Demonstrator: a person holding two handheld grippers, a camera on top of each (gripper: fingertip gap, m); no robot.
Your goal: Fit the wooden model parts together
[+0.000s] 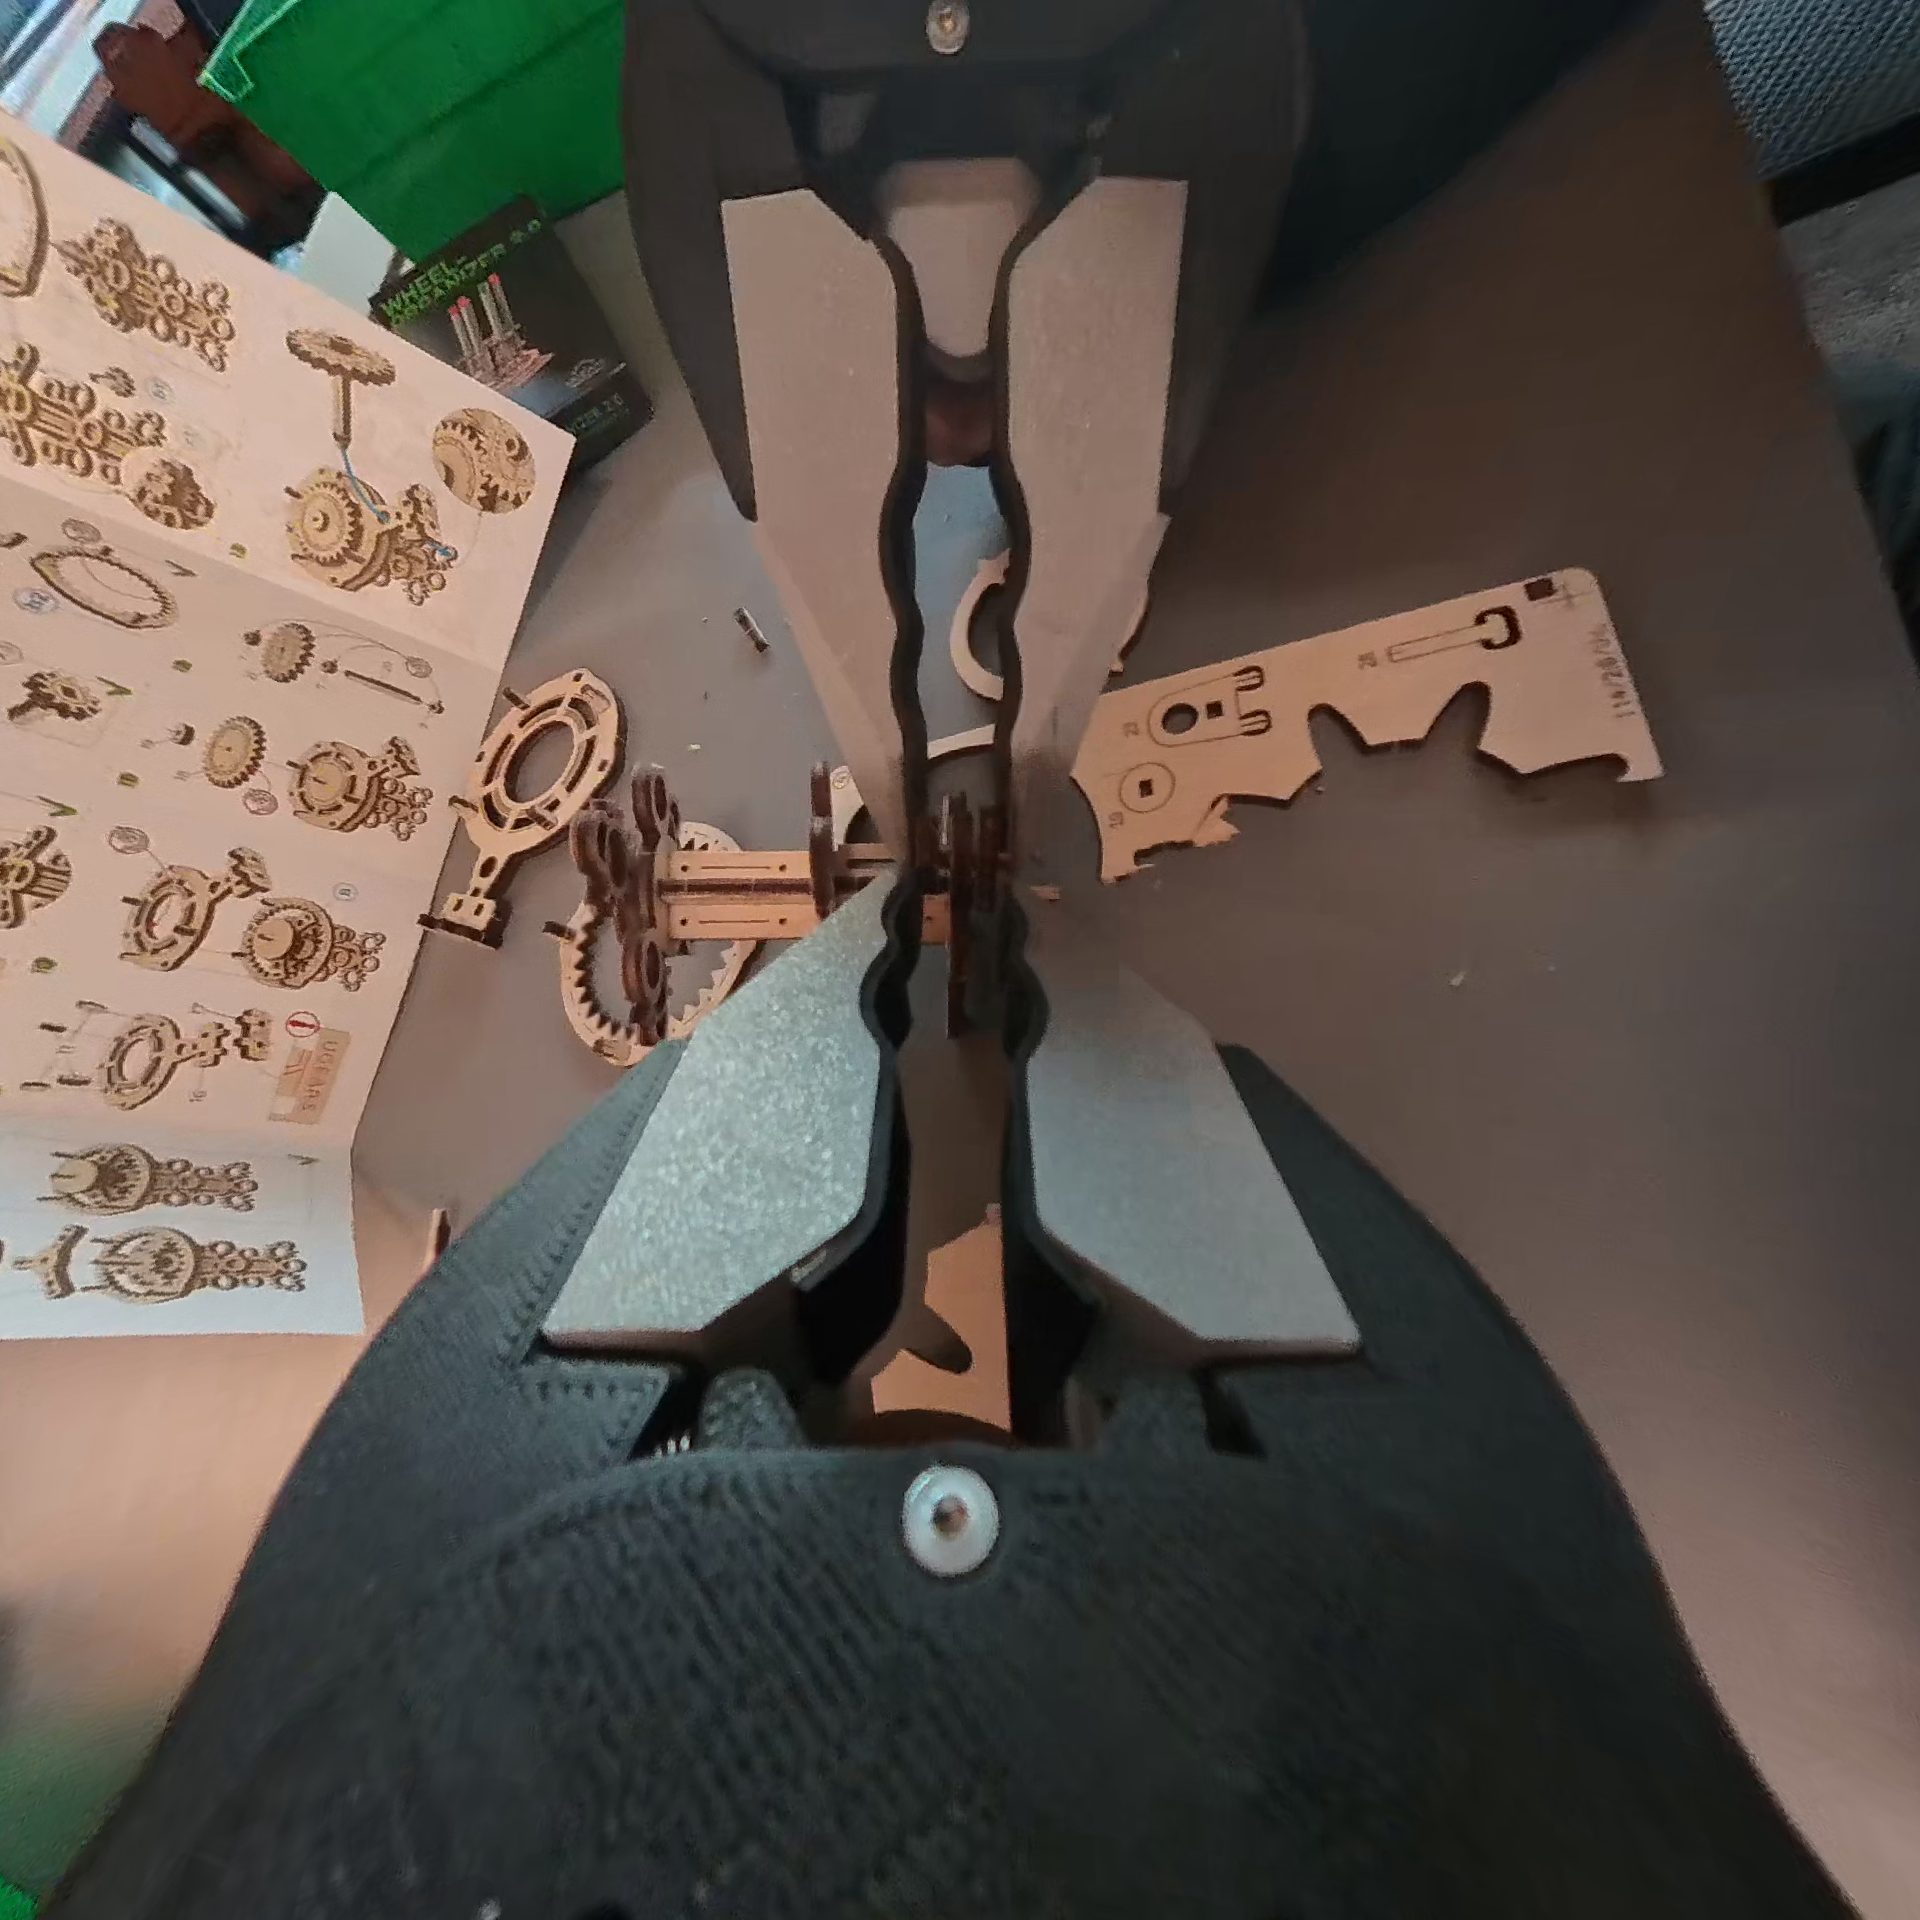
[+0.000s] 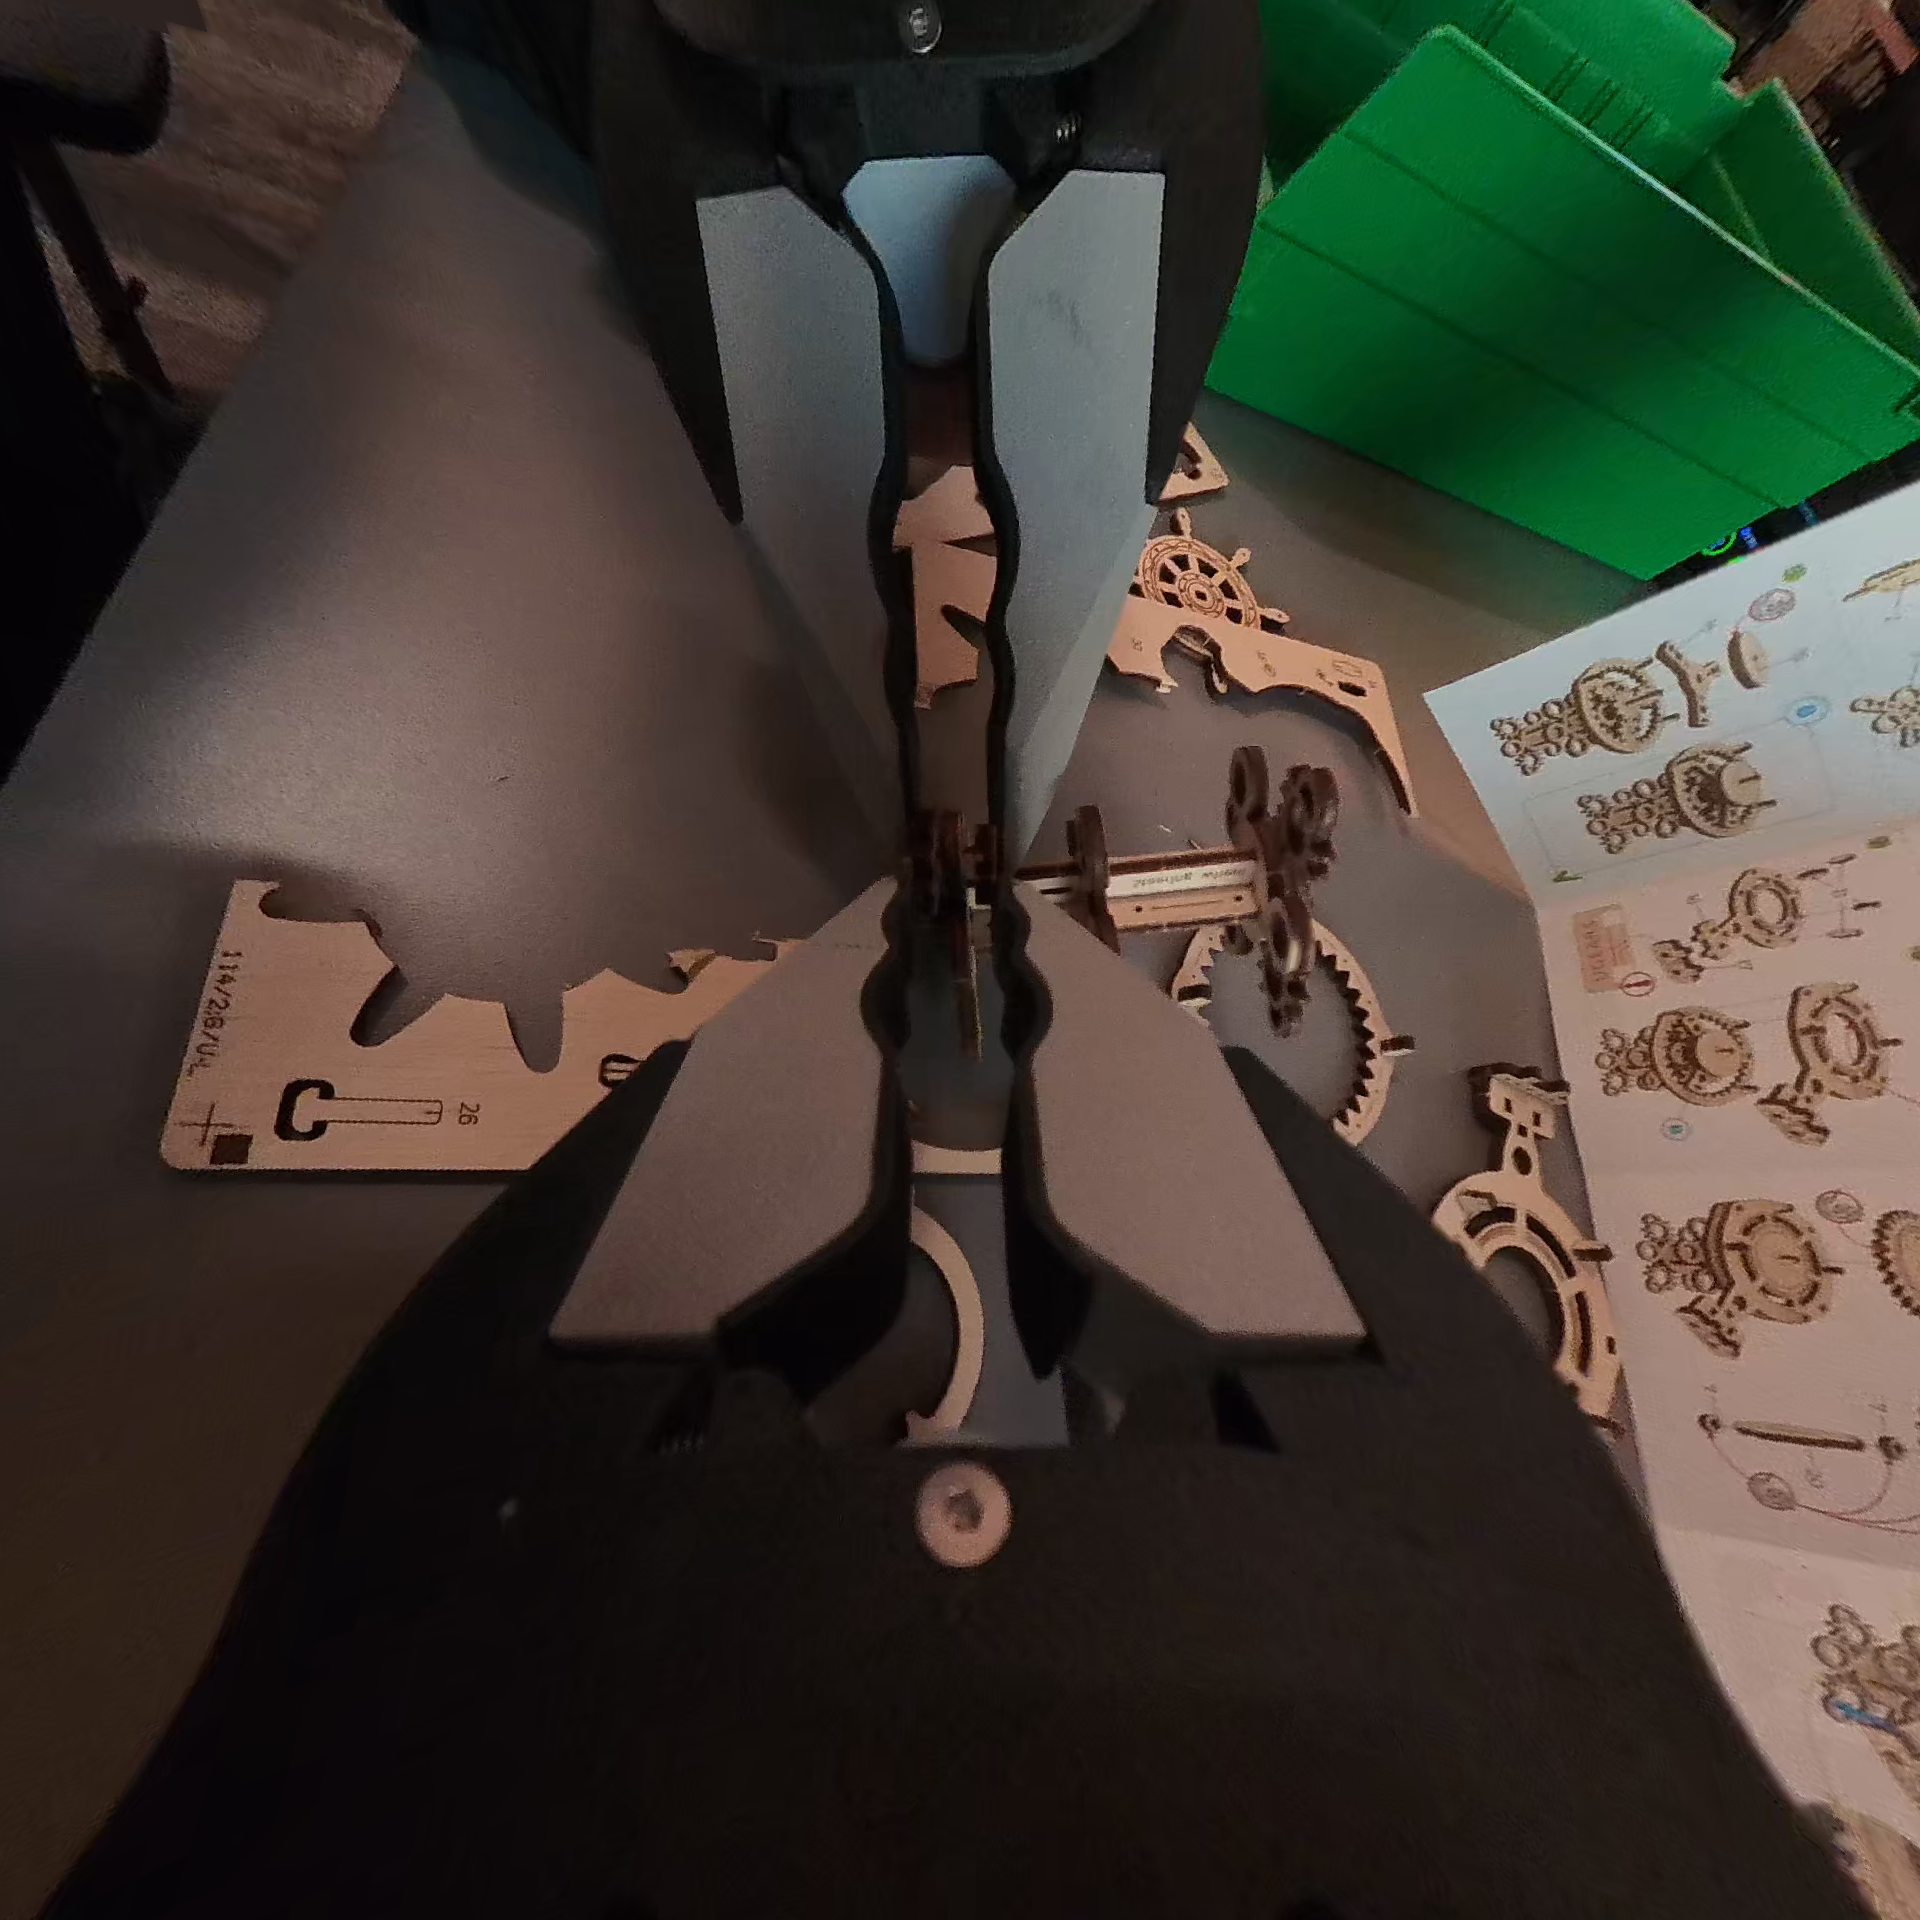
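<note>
Two grippers, left (image 1: 951,914) and right (image 2: 951,914), jaws narrowly clamping one wooden axle assembly (image 1: 727,894).

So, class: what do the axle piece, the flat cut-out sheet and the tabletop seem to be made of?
Axle piece: thin plywood, pale faces with dark burnt edges, probably laser-cut. Cut-out sheet: the same pale unfinished wood, with shapes removed. Tabletop: smooth matte grey, perhaps laminate; unclear.

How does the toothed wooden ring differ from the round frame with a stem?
The toothed ring has teeth along its inner edge; the round frame has slots and a stem. The ring lies partly under the axle piece; the frame lies uncovered. Both are pale wood on the table.
</note>
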